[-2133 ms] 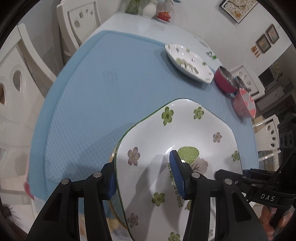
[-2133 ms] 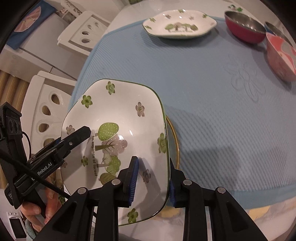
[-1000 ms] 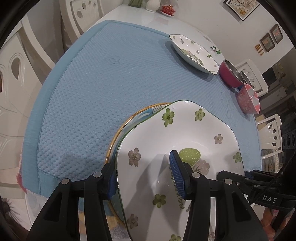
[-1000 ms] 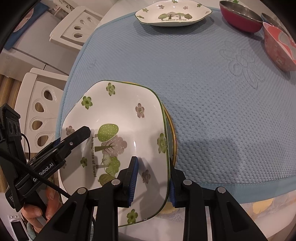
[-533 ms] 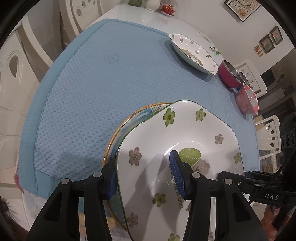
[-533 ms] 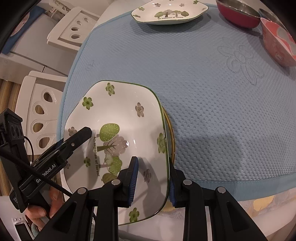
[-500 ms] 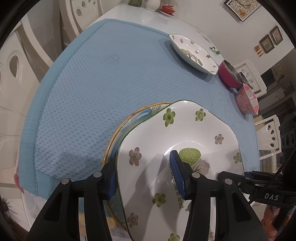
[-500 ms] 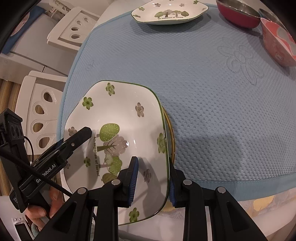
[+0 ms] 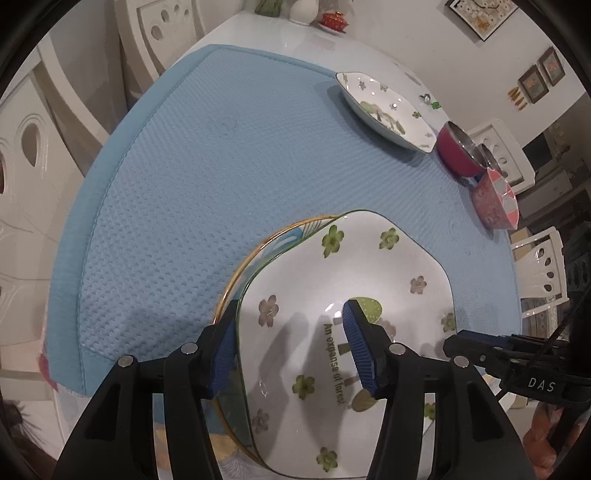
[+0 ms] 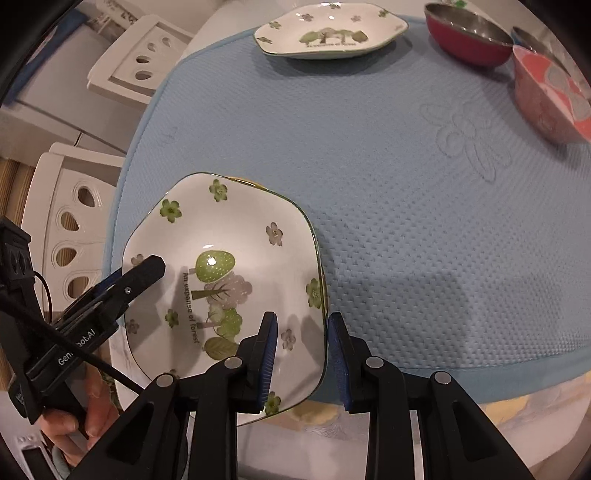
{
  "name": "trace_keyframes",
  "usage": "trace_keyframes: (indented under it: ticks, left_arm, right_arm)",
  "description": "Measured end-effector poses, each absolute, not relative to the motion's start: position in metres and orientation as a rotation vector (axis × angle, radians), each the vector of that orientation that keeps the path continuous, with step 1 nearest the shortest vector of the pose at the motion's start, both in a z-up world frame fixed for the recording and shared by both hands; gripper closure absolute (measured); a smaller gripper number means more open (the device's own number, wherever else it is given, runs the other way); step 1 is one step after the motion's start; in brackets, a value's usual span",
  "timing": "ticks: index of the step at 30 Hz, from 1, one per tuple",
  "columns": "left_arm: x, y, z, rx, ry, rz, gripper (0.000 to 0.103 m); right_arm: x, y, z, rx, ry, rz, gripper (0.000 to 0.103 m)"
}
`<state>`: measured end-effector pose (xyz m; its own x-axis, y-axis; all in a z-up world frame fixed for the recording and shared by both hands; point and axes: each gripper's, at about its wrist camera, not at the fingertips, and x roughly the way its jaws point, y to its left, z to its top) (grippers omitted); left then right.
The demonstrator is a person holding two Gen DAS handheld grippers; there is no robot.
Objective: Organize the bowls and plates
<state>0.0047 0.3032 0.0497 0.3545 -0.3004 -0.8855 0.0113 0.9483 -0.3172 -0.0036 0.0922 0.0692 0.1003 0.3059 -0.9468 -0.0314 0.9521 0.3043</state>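
The left gripper (image 9: 291, 343) straddles the near-left rim of the flowered plate (image 9: 343, 317), one blue pad outside the edge and the other over the printed well. Its jaws have just been opening, and the inner pad now stands clear above the white surface with the rim between the two, so the hold on that side is loosened. The right gripper (image 10: 301, 354) is clamped narrow on the opposite rim of the flowered plate (image 10: 229, 258), a pad on either face of the edge.

The plate is squarish with rounded corners, white, with green and mauve blossoms, a group of trees and a line of dark lettering. It lies on top of a gold-rimmed plate (image 9: 255, 254), whose thin golden edge and a sliver of blue pattern show along its left side; in the right wrist view only a short arc of that gold rim (image 10: 243, 181) peeks out at the far edge. Both sit at the near edge of the blue mat (image 9: 221, 166), partly overhanging it.

Far across the mat lies a second flowered plate (image 10: 328, 33), with a red bowl (image 10: 465, 40) beside it and a pink bowl (image 10: 550, 96) nearer. White chairs (image 10: 70, 221) stand round the table. A hand (image 10: 88, 410) grips the left gripper's handle
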Motion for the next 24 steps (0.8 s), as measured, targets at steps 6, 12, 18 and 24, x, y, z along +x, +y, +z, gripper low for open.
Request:
trace_keyframes:
  ticks: [6,12,18,24]
  left_arm:
    - [0.003,0.3,0.053,-0.234,1.183,-0.186,0.052]
    - [0.006,0.304,0.073,-0.182,1.11,-0.155,0.049]
    - [0.007,0.31,0.073,-0.213,1.11,-0.147,0.049]
    - [0.009,0.309,0.074,-0.225,1.109,-0.146,0.049]
  right_arm:
    - [-0.007,0.094,0.069,0.212,1.452,0.255,0.075]
    - [-0.01,0.106,0.067,0.162,1.456,0.257,0.075]
    - [-0.013,0.132,0.065,0.083,1.455,0.282,0.075]
    - [-0.009,0.14,0.061,0.085,1.464,0.311,0.075]
